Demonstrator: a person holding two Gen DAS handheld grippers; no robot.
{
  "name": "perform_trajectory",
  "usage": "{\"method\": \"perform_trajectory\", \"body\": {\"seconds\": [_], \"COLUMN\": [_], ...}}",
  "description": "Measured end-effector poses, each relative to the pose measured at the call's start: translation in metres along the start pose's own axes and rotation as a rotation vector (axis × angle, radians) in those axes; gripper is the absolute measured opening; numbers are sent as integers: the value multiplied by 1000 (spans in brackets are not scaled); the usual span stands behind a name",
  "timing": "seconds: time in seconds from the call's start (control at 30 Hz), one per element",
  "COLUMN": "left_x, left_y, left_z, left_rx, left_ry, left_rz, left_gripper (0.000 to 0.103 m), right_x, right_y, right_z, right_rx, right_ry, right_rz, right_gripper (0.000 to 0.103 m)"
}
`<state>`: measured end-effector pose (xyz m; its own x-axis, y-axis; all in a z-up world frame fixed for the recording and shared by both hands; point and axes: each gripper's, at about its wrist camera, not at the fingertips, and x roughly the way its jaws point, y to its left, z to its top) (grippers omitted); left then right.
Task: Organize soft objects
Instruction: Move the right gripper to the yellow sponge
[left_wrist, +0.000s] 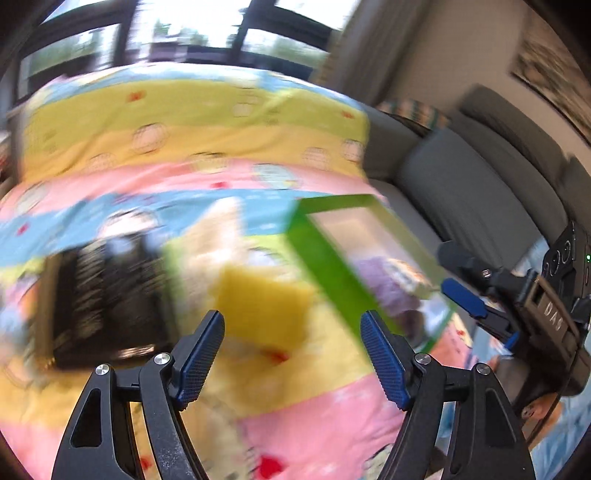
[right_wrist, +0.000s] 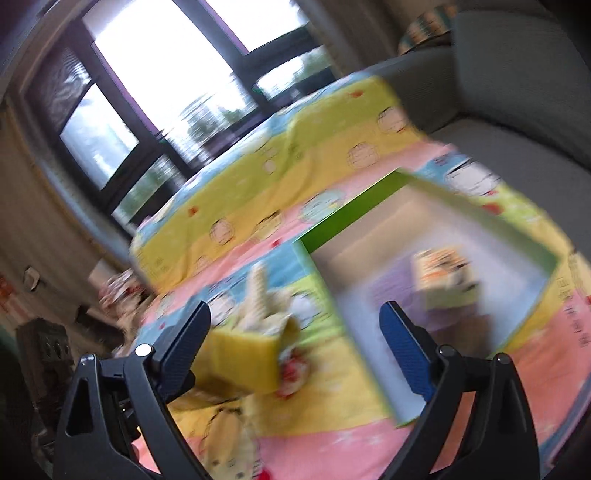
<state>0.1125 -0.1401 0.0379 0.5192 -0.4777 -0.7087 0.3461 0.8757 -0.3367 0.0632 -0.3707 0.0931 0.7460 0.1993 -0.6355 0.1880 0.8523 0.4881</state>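
My left gripper (left_wrist: 291, 354) stands with its jaws wide apart and nothing between the blue pads; my right gripper (right_wrist: 295, 347) is spread just as wide, also empty. Just past my left fingertips lies a yellow sponge (left_wrist: 264, 306), flat on the bright cartoon-print blanket (left_wrist: 184, 122) (pink, yellow and blue bands, all smeared by blur). From the right wrist view the same yellow sponge (right_wrist: 240, 363) lies close to my left-hand pad, though I cannot tell whether it touches. Behind it sits a cream soft toy (right_wrist: 264, 306), too blurred to name. To the right of the sponge stands a green-rimmed open box (left_wrist: 321, 258) with a purple soft thing (left_wrist: 384, 280) and a printed item inside. A dark rectangular object (left_wrist: 107, 295) lies on the blanket to the left. Beyond the blanket runs a grey sofa (left_wrist: 461, 184).
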Motion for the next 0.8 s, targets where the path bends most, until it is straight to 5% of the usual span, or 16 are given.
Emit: {"method": "perform_trajectory", "body": {"seconds": [0.2, 0.4, 0.43, 0.63, 0.8], "left_x": [-26, -39, -42, -56, -67], "left_y": [69, 109, 113, 123, 130], "left_z": [-39, -66, -70, -83, -89], "left_rx": [-139, -245, -250, -261, -270], "left_ry": [16, 47, 49, 41, 22], "left_rz": [136, 158, 169, 188, 179], "left_gripper": [77, 77, 77, 77, 77], "right_x": [56, 119, 124, 116, 79], "right_y": [33, 38, 38, 32, 41], "right_z": [-14, -35, -37, -38, -46], "right_rx": [-70, -92, -95, -99, -92], "right_ry": [119, 255, 264, 234, 195], "right_rz": [-39, -146, -149, -103, -30], "right_gripper": [90, 63, 52, 34, 31]}}
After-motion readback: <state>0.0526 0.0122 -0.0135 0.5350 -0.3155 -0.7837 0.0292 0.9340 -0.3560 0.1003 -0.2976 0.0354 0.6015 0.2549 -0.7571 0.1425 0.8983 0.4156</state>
